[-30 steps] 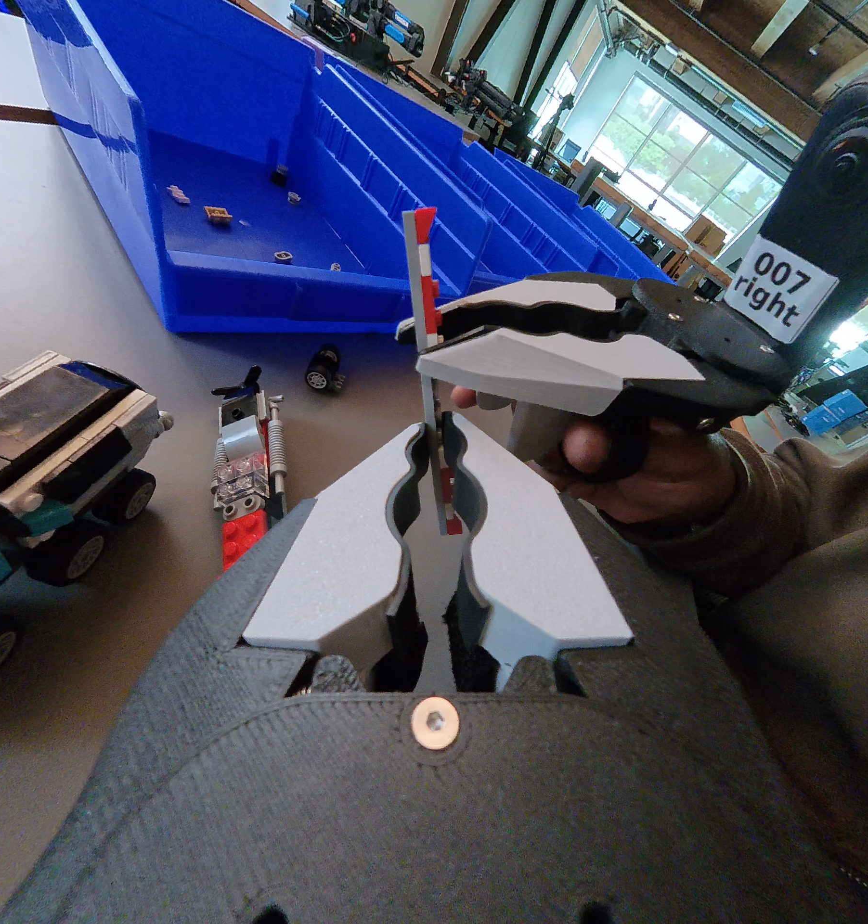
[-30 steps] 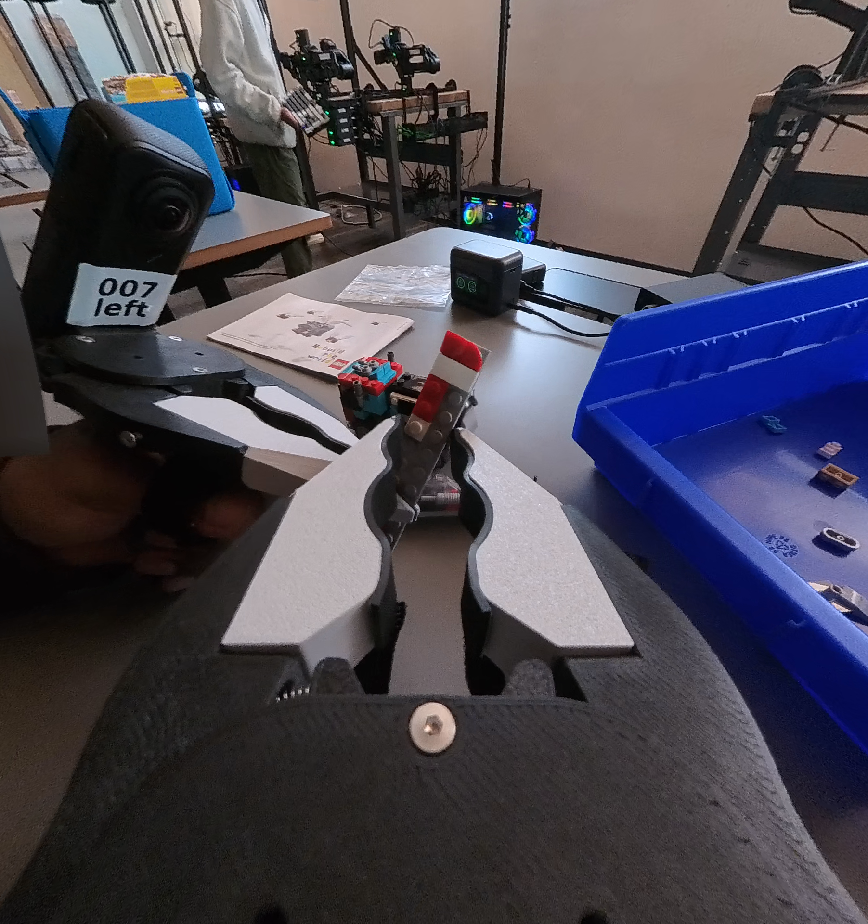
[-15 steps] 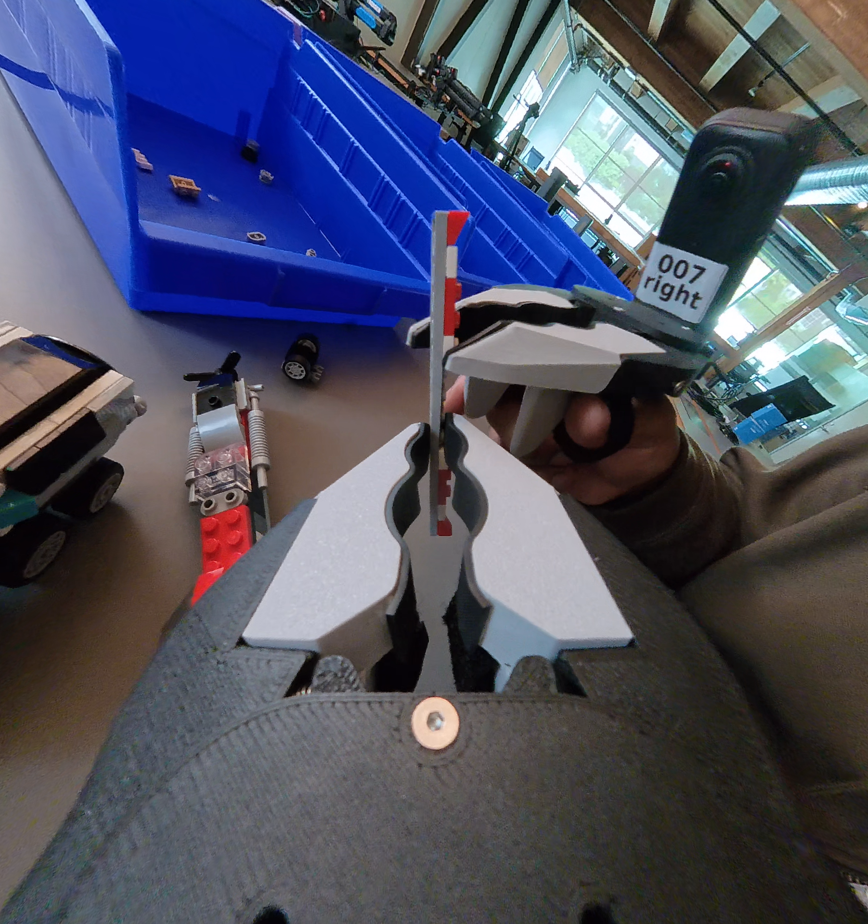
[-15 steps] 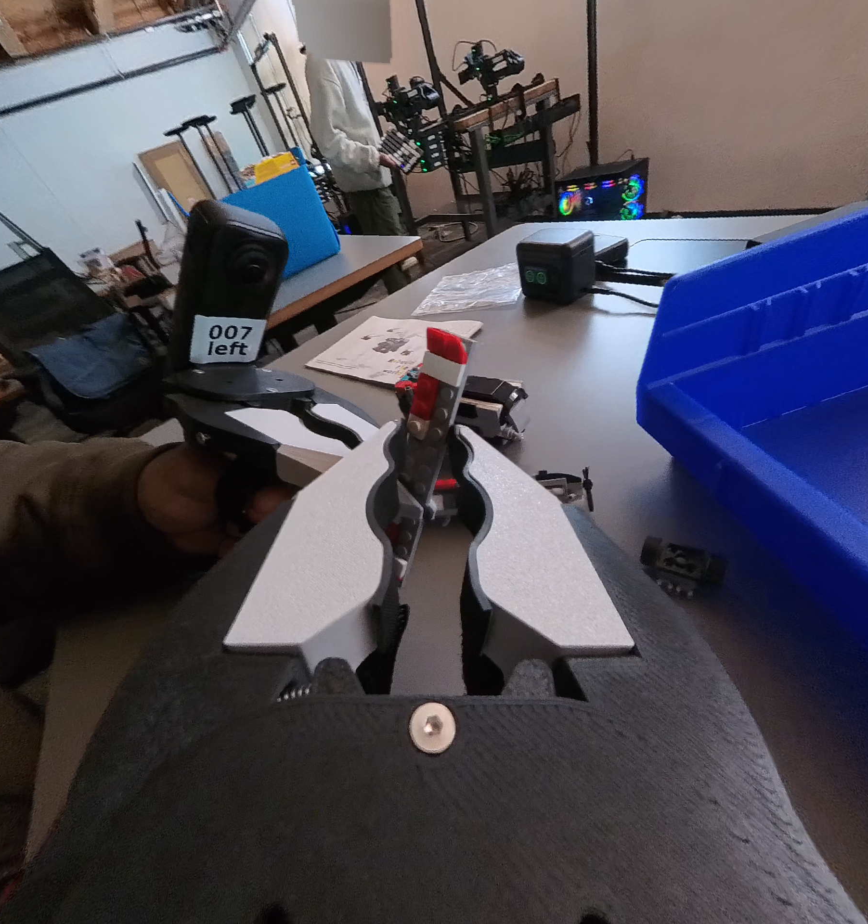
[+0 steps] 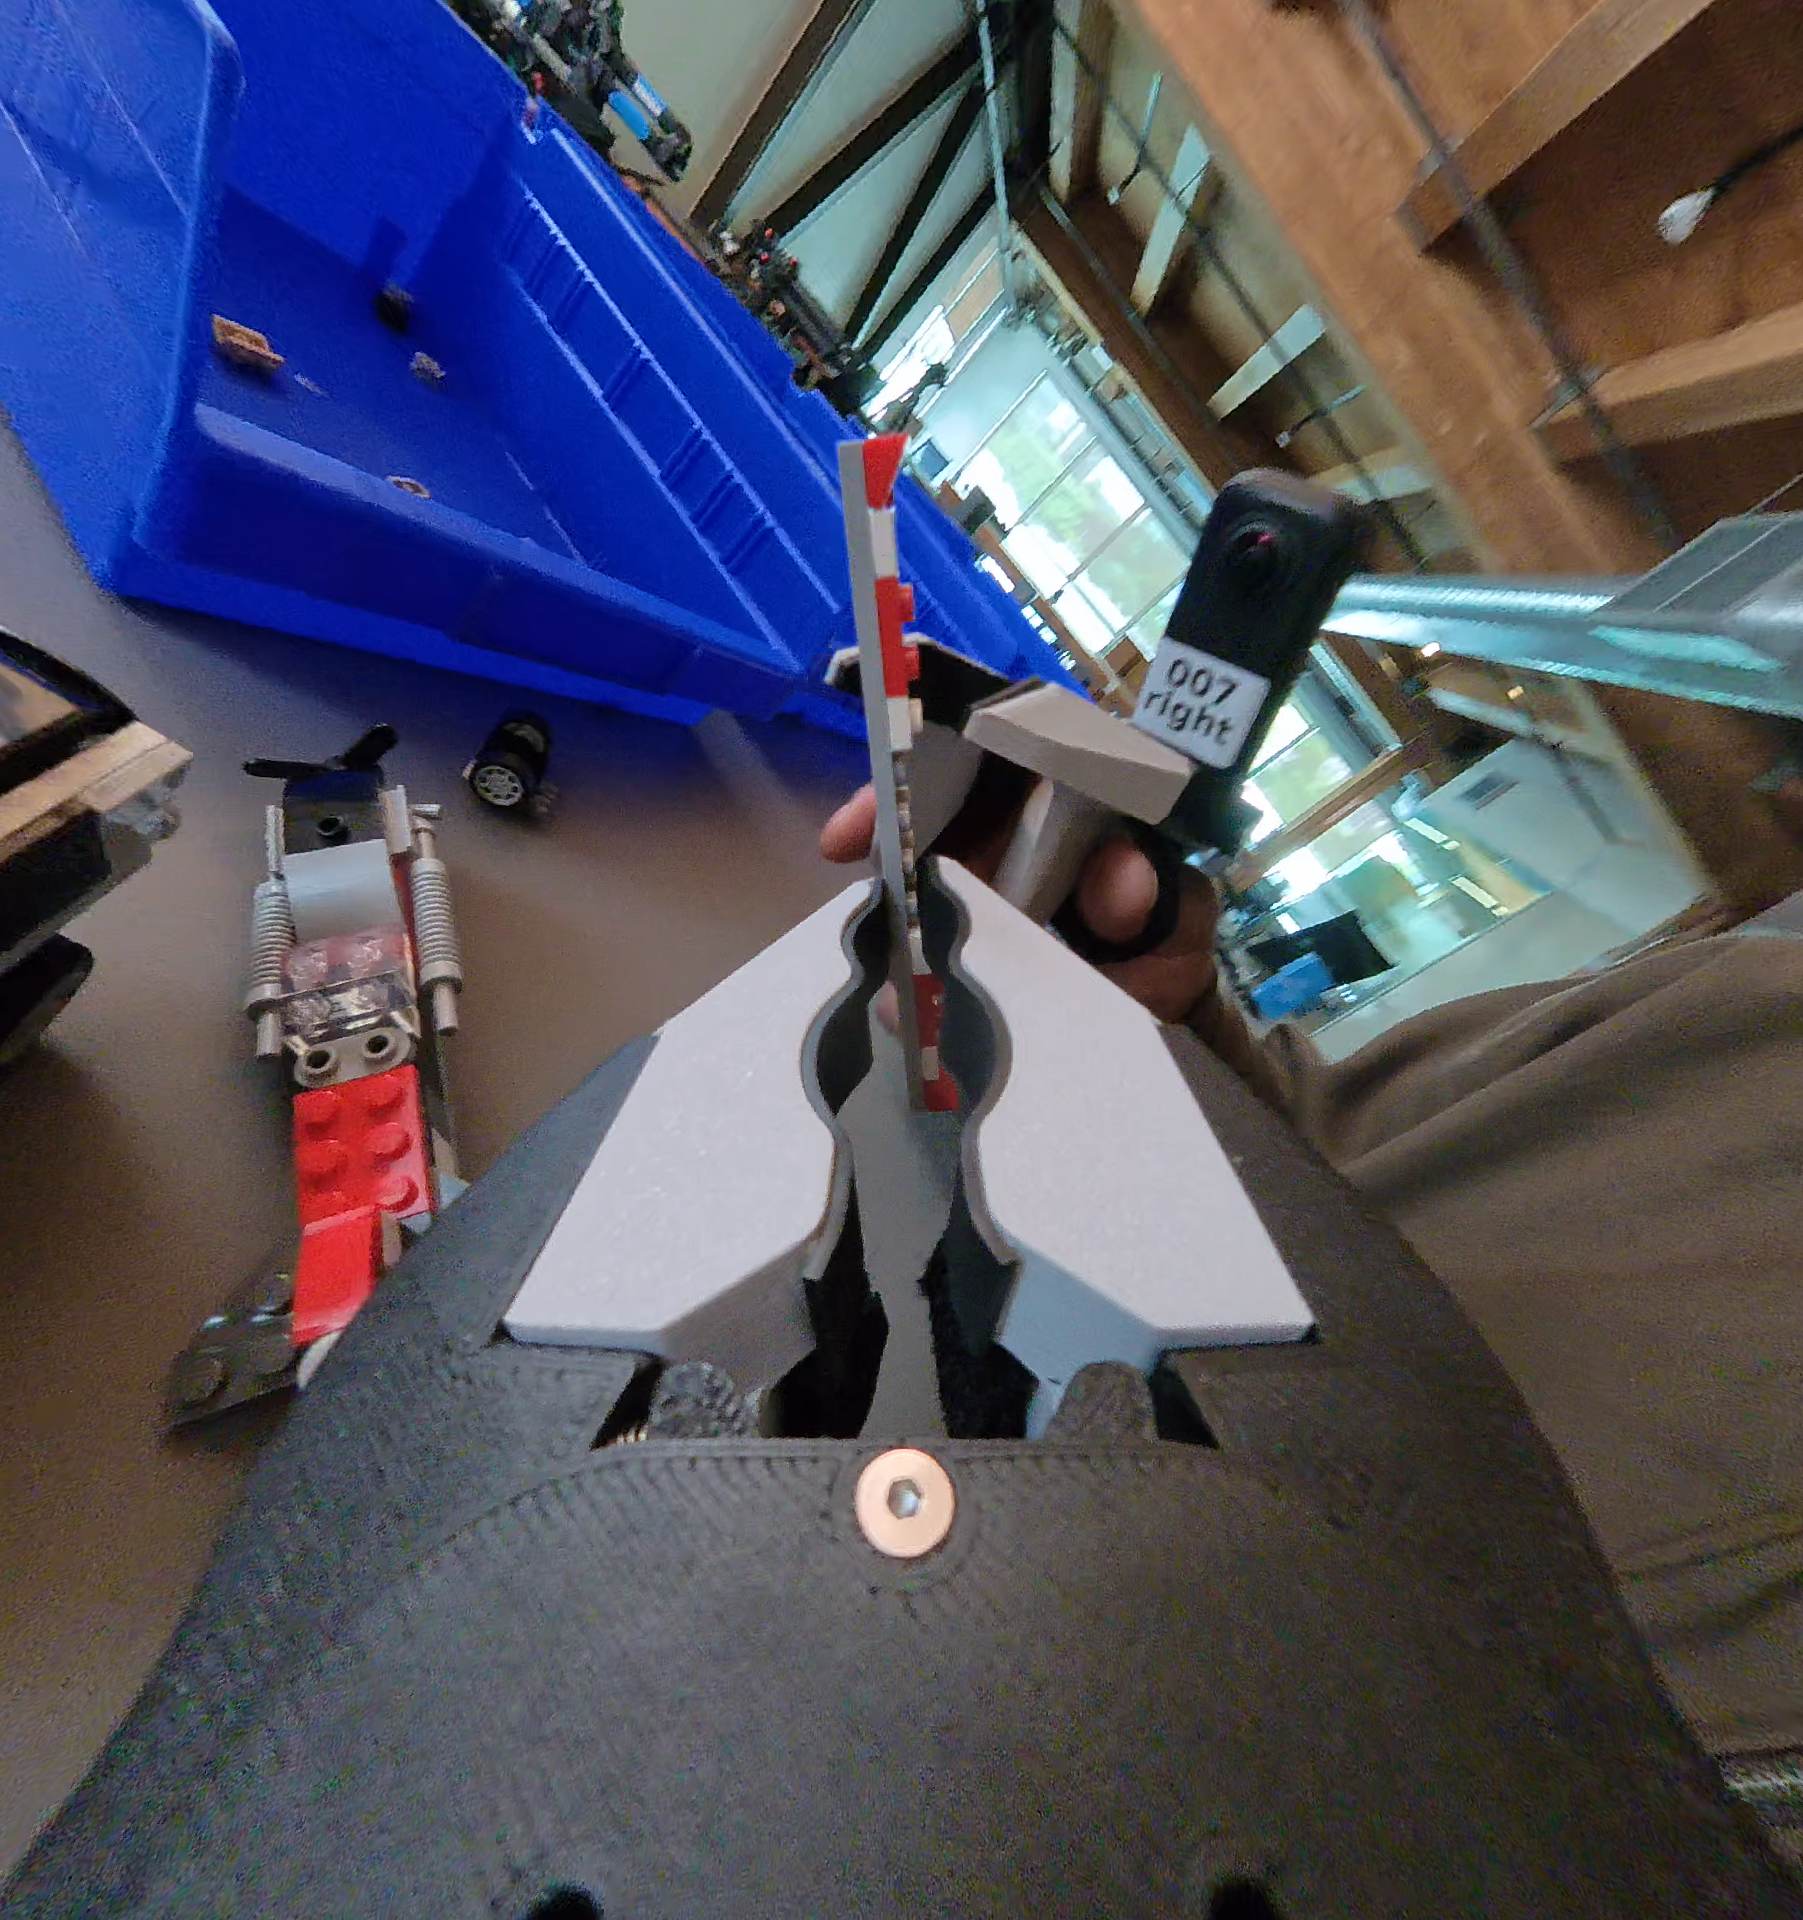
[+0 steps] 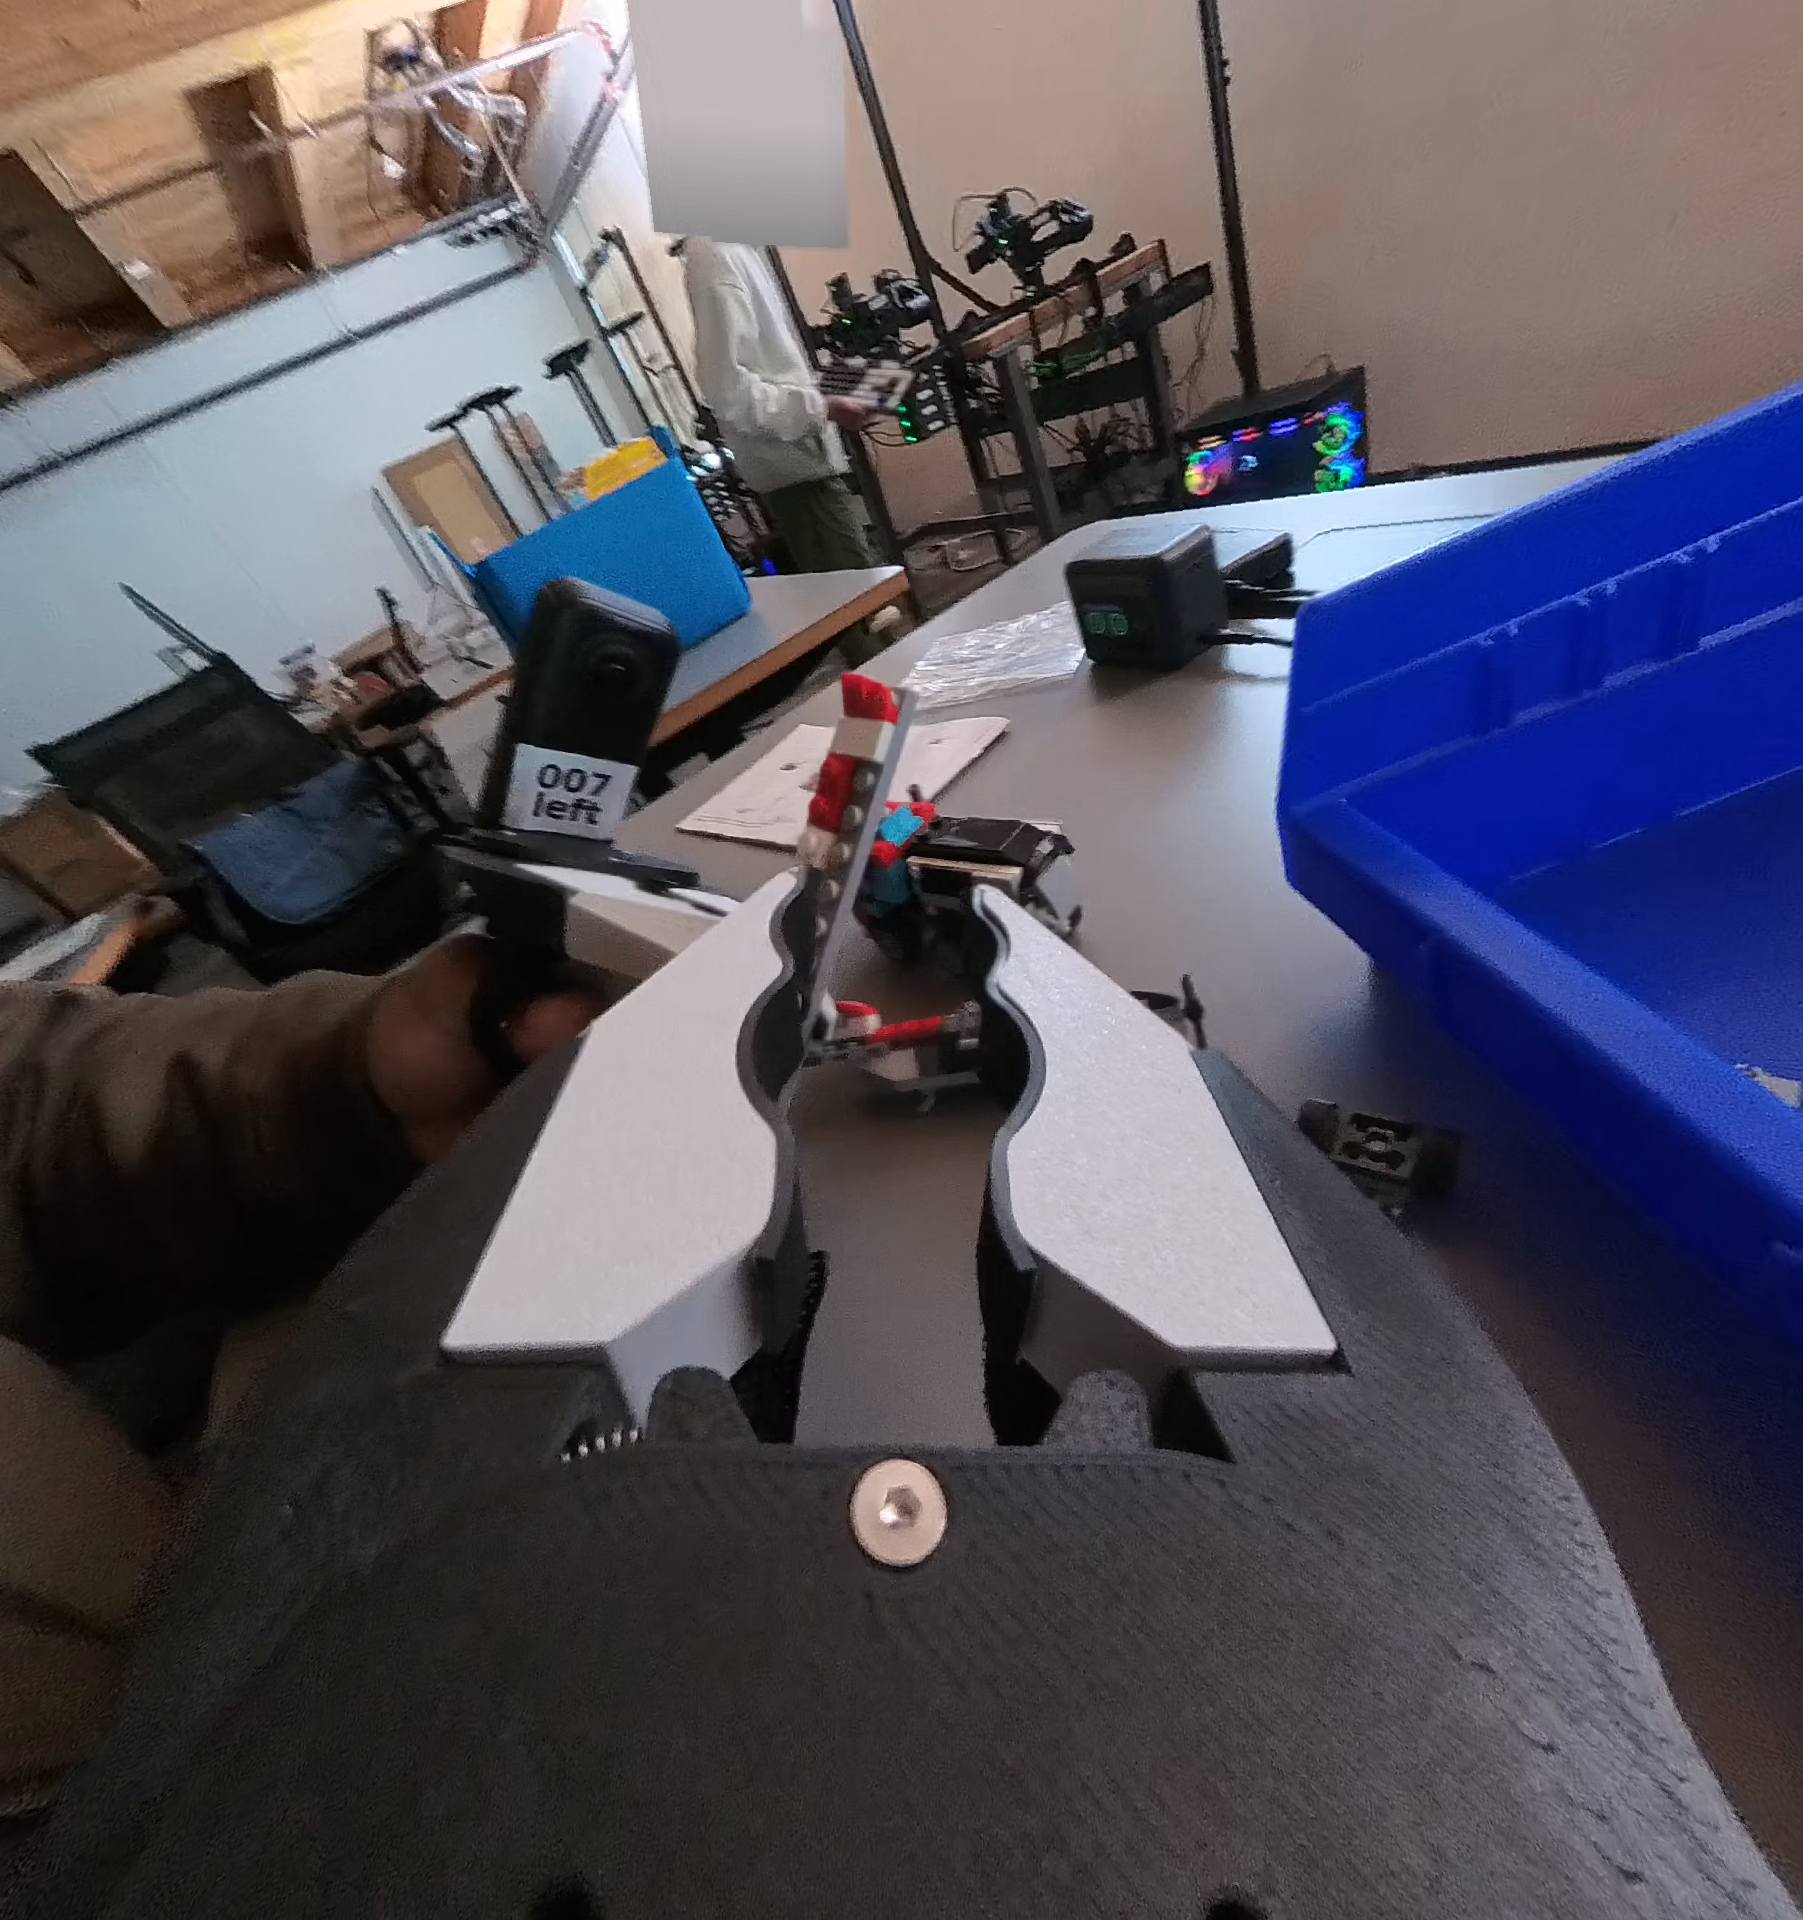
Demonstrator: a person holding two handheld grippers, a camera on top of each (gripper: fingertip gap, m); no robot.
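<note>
R gripper [image 6: 892, 914] now off plate [image 5: 881, 727].

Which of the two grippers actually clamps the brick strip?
The left gripper: its fingers pinch the grey-and-red strip. The right gripper gapes.

Daylight from bright, overexposed windows [image 5: 1063, 499] backlights the scene; both wide-angle views bend strongly at the edges, with motion blur softening the background.

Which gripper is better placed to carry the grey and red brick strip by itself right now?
Left gripper: its fingers pinch the brick strip near its lower end; the right gripper stands open, strip beside only one finger.
</note>
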